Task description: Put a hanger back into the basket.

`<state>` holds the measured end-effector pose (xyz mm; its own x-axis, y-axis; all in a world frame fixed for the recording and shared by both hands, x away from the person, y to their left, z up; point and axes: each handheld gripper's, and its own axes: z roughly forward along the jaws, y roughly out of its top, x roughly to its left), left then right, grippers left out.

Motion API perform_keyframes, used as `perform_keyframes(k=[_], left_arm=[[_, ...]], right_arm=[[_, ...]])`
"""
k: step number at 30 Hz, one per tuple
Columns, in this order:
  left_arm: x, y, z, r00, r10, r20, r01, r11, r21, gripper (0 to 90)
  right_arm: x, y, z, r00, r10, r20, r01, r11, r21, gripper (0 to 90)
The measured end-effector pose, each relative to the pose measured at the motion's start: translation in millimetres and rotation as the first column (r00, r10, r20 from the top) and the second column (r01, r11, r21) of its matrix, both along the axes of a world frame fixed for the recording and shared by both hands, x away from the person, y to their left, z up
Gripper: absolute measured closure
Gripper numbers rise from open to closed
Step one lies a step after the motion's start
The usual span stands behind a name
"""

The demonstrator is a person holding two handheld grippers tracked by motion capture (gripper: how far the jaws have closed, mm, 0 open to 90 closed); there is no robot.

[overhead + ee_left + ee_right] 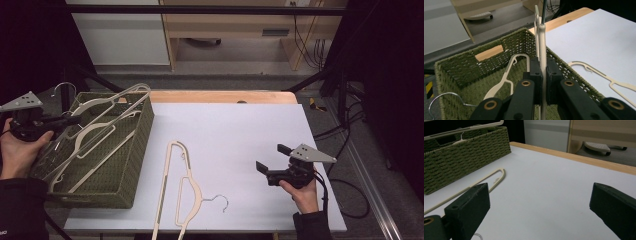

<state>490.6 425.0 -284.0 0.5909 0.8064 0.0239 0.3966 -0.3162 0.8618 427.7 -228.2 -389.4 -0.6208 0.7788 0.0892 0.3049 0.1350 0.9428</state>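
The left gripper [543, 72] pinches a cream plastic hanger [542, 45] between its pads, over the green wicker basket [456, 67]. Another hanger [506, 77] lies inside it, perhaps more; the high view tangles them. The right gripper [272, 161] hovers above the white table [240, 130], jaws spread around nothing. A third hanger [182, 187] lies flat there. No writing is readable.
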Motion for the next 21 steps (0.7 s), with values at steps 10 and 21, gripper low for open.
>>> perform_keyframes(k=[10, 21], left_arm=[[-0.5, 8.9, -13.3, 0.9994, 0.02, -0.029, -0.021, 0.9998, -0.001, 85.8], [5.6, 3.2, -38.8, 0.9957, 0.027, -0.089, -0.027, 0.9996, -0.001, 85.7]], right_arm=[[0.1, 0.6, -0.4, 1.0, -0.002, -0.005, 0.001, 1.0, -0.003, 3.7], [0.0, 0.4, -0.5, 1.0, 0.003, -0.004, -0.003, 1.0, -0.008, 3.8]])
